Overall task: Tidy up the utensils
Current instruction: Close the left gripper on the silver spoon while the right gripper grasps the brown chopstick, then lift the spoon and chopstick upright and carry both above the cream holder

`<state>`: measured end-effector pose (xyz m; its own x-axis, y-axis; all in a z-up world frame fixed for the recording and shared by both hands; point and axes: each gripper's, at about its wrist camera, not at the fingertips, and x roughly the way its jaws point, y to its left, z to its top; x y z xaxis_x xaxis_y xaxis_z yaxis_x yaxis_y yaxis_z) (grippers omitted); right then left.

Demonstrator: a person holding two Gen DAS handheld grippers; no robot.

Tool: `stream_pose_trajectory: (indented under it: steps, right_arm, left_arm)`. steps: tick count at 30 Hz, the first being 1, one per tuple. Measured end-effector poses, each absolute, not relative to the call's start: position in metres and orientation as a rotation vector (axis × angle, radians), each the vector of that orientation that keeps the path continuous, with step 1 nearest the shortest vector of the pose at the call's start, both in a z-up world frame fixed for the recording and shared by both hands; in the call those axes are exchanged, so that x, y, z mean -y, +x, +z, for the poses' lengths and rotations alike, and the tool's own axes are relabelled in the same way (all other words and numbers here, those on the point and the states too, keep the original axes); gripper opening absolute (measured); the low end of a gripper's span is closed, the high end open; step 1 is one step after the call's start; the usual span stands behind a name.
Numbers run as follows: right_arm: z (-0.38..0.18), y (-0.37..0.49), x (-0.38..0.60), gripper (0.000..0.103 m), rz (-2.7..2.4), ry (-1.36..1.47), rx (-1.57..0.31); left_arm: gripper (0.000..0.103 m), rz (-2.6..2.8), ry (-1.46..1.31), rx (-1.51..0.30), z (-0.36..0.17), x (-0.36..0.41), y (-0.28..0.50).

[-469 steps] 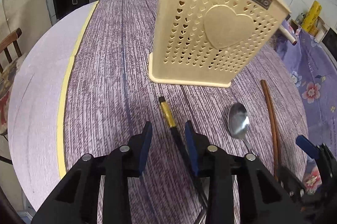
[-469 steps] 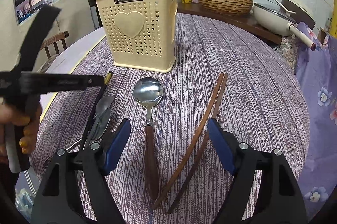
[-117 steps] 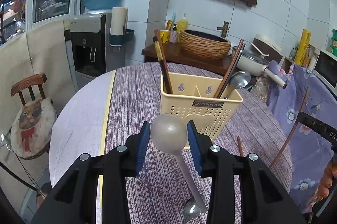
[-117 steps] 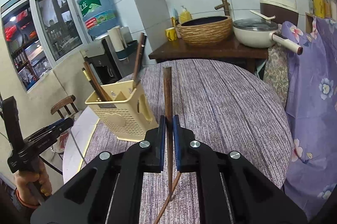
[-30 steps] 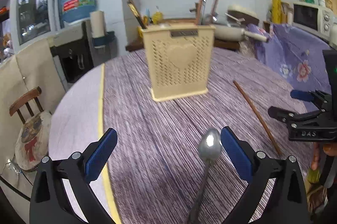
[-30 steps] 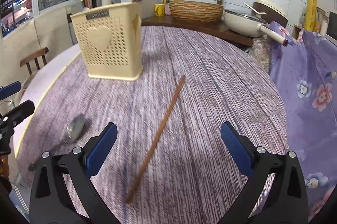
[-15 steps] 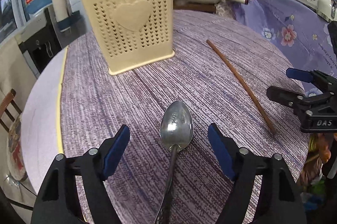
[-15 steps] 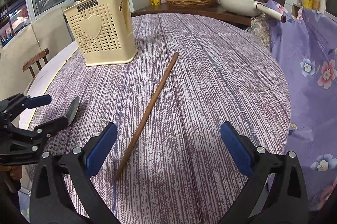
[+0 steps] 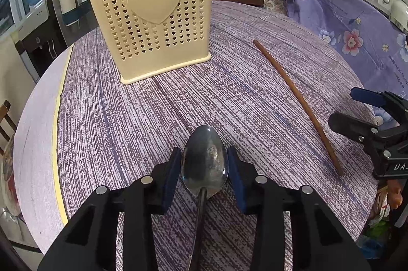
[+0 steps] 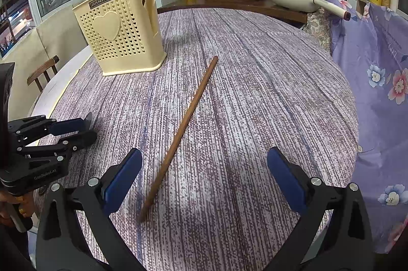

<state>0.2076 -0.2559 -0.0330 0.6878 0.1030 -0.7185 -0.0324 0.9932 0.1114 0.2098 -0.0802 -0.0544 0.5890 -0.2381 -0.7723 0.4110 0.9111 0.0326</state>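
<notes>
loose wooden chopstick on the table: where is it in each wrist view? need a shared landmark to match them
Left wrist: the chopstick lies right of centre, running diagonally from near the holder's right corner down toward the right gripper.
Right wrist: the chopstick lies at centre, running from mid-table down to between the open fingers, nearer the left finger.
Shared landmark: the cream utensil holder with the heart, beyond the chopstick's far end.

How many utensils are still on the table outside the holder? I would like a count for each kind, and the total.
Spoons: 1, the metal spoon between the pads of the left gripper.
Chopsticks: 1, the brown chopstick lying loose ahead of the open right gripper.
Total: 2.
</notes>
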Motion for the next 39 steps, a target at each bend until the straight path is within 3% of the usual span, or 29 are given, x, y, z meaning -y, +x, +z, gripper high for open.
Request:
stream_pose_trajectory:
  steps: [5,11,16,24,30,33,39]
  right_arm:
    - [-0.028,0.231,0.251,0.094,0.076,0.075,-0.841]
    - [-0.027,0.280,0.249,0.061,0.064,0.069,-0.913]
    - [-0.038,0.318,0.253,0.047,0.013,0.096,-0.965]
    - [-0.042,0.345,0.245,0.039,-0.032,0.089,-0.963]
    - [-0.043,0.353,0.243,0.017,-0.077,0.072,-0.935]
    - [-0.043,0.353,0.245,0.011,-0.080,0.076,-0.935]
    - [-0.042,0.354,0.251,0.009,-0.055,0.126,-0.935]
  left_arm:
    - [0.037,-0.349,0.193,-0.867,-0.051,0.075,0.217]
    - [0.037,-0.268,0.166,-0.879,-0.049,0.064,0.229]
    - [0.037,-0.230,0.159,-0.885,-0.047,0.058,0.237]
    - [0.037,-0.207,0.150,-0.884,-0.049,0.056,0.241]
    - [0.039,-0.197,0.154,-0.886,-0.050,0.058,0.241]
    - [0.042,-0.184,0.164,-0.884,-0.049,0.060,0.240]
    - [0.040,-0.180,0.166,-0.870,-0.042,0.063,0.240]
